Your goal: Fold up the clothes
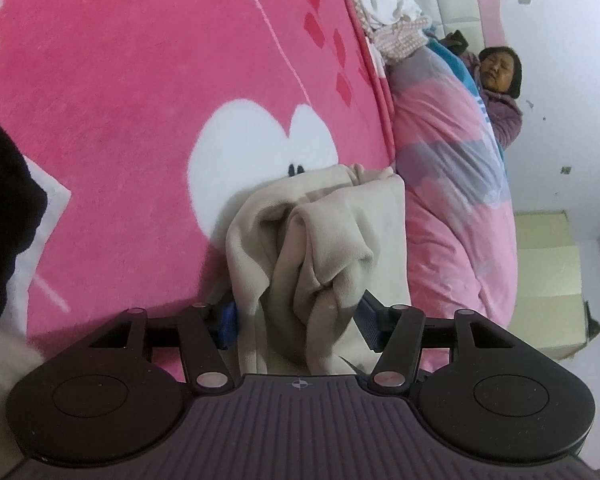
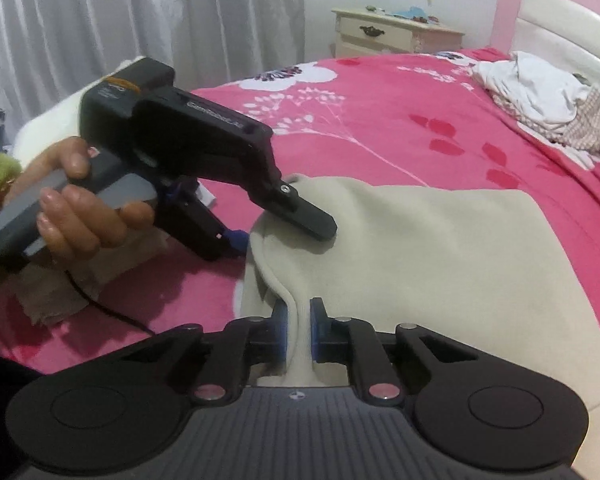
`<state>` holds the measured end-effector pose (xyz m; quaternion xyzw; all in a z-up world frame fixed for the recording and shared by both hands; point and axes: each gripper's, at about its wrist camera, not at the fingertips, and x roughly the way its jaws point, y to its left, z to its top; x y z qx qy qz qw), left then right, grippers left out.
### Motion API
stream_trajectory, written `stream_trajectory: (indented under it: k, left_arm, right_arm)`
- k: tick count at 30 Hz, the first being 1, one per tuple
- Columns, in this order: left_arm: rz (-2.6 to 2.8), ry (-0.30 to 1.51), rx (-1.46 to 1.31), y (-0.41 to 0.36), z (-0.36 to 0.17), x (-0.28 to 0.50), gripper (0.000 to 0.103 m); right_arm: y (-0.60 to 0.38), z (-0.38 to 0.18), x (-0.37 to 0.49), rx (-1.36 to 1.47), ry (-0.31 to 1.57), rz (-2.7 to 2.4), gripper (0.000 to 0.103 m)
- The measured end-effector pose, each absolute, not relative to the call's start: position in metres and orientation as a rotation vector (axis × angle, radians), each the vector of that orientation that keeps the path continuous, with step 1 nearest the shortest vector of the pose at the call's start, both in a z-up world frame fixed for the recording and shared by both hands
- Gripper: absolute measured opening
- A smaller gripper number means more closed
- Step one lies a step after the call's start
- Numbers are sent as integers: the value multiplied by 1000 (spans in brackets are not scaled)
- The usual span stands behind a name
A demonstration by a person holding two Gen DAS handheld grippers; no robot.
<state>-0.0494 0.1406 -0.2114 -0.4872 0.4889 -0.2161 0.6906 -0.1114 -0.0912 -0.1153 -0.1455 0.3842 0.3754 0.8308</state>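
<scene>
A beige garment (image 2: 440,260) lies spread on the pink blanket (image 2: 400,112). My right gripper (image 2: 300,332) is shut on a raised fold at the garment's near edge, with its blue pads pinching the ridge. In the right wrist view a hand (image 2: 76,208) holds my left gripper (image 2: 284,236) at the garment's left corner, one finger above the cloth and one below. In the left wrist view the beige garment (image 1: 324,232) bunches up between the wide-set blue pads of the left gripper (image 1: 298,320), which stands open around it.
A person (image 1: 500,80) lies under a pink and grey quilt (image 1: 452,184) along the bed's side. White clothes (image 2: 540,92) are piled by the headboard. A dark garment (image 1: 4,216) lies nearby. A nightstand (image 2: 396,36), curtains (image 2: 140,12) and a cardboard box (image 1: 548,280) stand around the bed.
</scene>
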Motion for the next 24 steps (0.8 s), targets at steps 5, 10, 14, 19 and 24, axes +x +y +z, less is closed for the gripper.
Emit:
stream_trajectory:
  k: [5, 10, 14, 19, 24]
  left_arm:
    - [-463, 1103, -1025, 135, -211, -51, 57]
    - [-432, 1085, -889, 124, -196, -54, 55]
    - [-358, 1098, -706, 106, -178, -54, 52]
    - [-248, 1104, -454, 70, -158, -56, 55]
    - [-169, 1101, -310, 48, -149, -56, 56]
  right_arm:
    - [-83, -135, -120, -368, 816, 813, 15]
    - [-89, -127, -135, -393, 741, 844, 26]
    - [-139, -96, -136, -177, 681, 804, 26]
    - [-188, -122, -127, -113, 796, 642, 26]
    - [-195, -115, -144, -137, 720, 653, 25]
